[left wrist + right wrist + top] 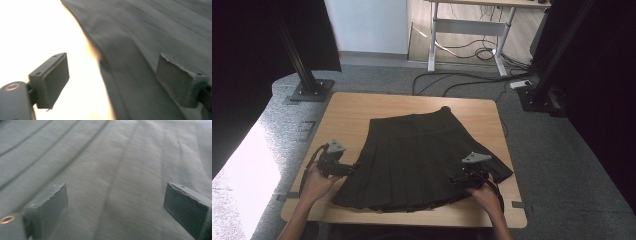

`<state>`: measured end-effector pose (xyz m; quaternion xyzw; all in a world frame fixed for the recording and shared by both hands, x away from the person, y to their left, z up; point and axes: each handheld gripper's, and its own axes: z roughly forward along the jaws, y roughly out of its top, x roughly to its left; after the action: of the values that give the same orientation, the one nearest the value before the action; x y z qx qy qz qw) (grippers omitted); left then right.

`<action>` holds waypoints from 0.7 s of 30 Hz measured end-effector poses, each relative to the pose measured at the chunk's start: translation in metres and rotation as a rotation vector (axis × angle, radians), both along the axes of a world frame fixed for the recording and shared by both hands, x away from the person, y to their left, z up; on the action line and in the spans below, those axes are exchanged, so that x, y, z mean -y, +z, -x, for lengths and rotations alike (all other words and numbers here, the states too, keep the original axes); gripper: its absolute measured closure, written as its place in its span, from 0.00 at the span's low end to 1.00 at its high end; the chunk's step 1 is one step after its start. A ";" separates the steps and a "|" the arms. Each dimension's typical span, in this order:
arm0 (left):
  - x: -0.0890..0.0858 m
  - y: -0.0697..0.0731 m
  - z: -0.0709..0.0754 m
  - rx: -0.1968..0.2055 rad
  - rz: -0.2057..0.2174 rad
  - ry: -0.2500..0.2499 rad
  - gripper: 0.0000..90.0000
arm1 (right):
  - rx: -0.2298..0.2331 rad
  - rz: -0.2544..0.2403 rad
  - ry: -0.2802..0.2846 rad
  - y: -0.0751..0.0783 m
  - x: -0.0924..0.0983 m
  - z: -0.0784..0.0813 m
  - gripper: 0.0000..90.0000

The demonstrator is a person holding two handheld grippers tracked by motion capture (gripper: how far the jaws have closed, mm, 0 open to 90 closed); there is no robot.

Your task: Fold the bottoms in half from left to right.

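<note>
1. While the wooden table (347,107) is standing on grey carpet, it is carrying a dark pleated skirt (412,155) spread flat across its middle, waistband at the far side and hem reaching almost to the near edge.
2. The skirt is fanning out toward the person, its left edge lying just beside the left gripper and its right corner stretching out past the right gripper.
3. The left gripper (354,167) is sitting at the skirt's left edge, held in the person's left hand (314,185); in the left gripper view its jaws are standing wide apart, one over bare table and the other over the cloth, with the skirt's edge running between them and nothing being pinched.
4. The right gripper (457,178) is sitting over the skirt's right side, near the hem, held in the right hand (484,195); in the right gripper view its jaws are also gaping wide, with pleated fabric lying beneath them and no fold being clamped.
</note>
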<state>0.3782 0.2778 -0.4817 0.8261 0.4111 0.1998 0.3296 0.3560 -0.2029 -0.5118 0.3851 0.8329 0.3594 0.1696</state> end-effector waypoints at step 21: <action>0.008 0.006 -0.083 -0.047 0.030 -0.007 0.06 | -0.028 -0.038 0.276 0.014 -0.118 0.010 0.03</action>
<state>0.4616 0.2699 -0.4762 0.8271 0.4188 0.1729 0.3327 0.3464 -0.0849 -0.4976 0.2751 0.8732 0.3897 0.0996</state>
